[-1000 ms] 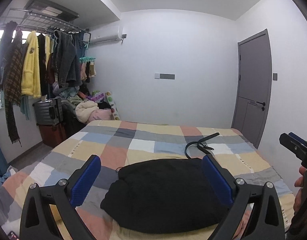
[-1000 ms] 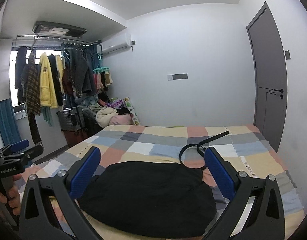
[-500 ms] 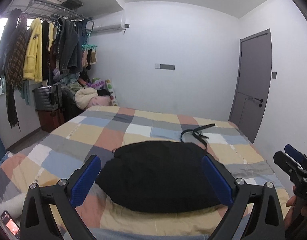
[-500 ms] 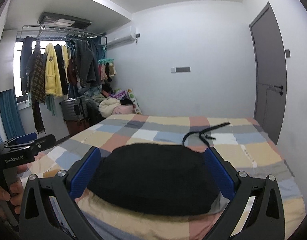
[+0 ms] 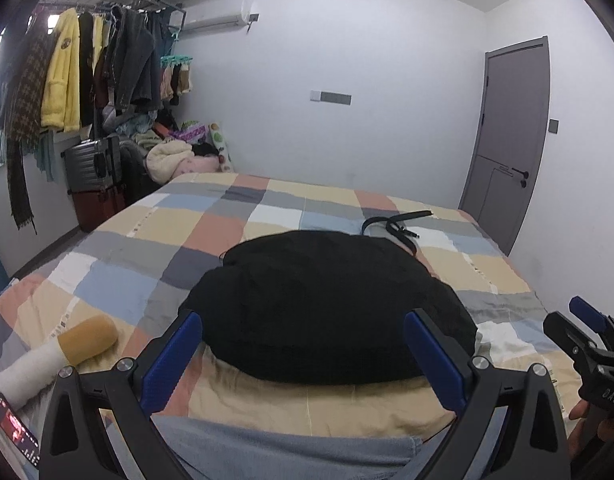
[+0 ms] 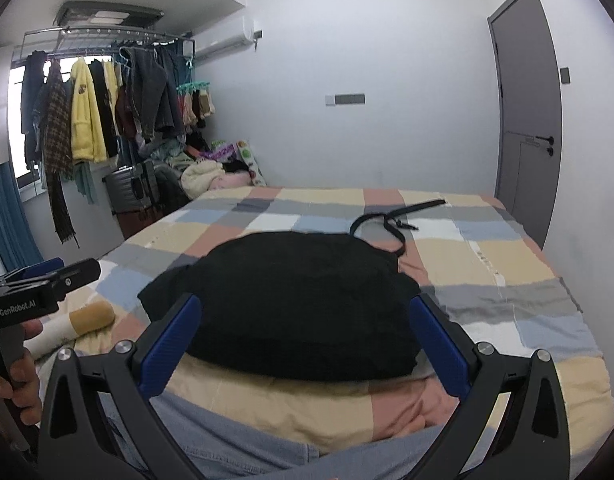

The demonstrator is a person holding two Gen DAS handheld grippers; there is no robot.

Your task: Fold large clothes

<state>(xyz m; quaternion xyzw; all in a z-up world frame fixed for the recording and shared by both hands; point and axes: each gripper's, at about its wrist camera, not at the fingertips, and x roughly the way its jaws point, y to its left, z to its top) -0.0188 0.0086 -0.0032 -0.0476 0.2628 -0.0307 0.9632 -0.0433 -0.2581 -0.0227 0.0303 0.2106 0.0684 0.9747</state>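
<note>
**rig_op:** Both cameras have pulled back and dipped since half a second ago, so the near edge of the bed (image 5: 155, 248) shows lower in frame now, and a plush toy (image 5: 89, 340) plus a lit phone (image 5: 15, 432) have come into the left view that weren't there before. From the left wrist I'm looking at the left gripper (image 5: 303, 356) with its blue pads spread wide, nothing between them. Same story on the right gripper (image 6: 305, 348): jaws wide apart, empty.

**foldfan22:** Where's the garment sitting?

**rig_op:** That black garment (image 5: 327, 304) lies in a rounded, bunched heap on the checked bedspread, toward the near end of the bed and roughly centred between my two views. Neither gripper is touching it; they both hang in front of it, near the bed's front edge. I can't tell what kind of clothing it is from here, it's just a dark mound.

**foldfan22:** Anything else on the bed?

**rig_op:** One black belt (image 6: 391, 220) curls just behind the garment on the far right side, close to it; I can't tell if they touch. In the right view I can see the left hand (image 6: 23, 364) holding its gripper handle at the left edge. Further back a clothes rack (image 5: 91, 72) full of jackets hangs on the left wall, with a grey door (image 5: 507, 140) on the right.
</note>
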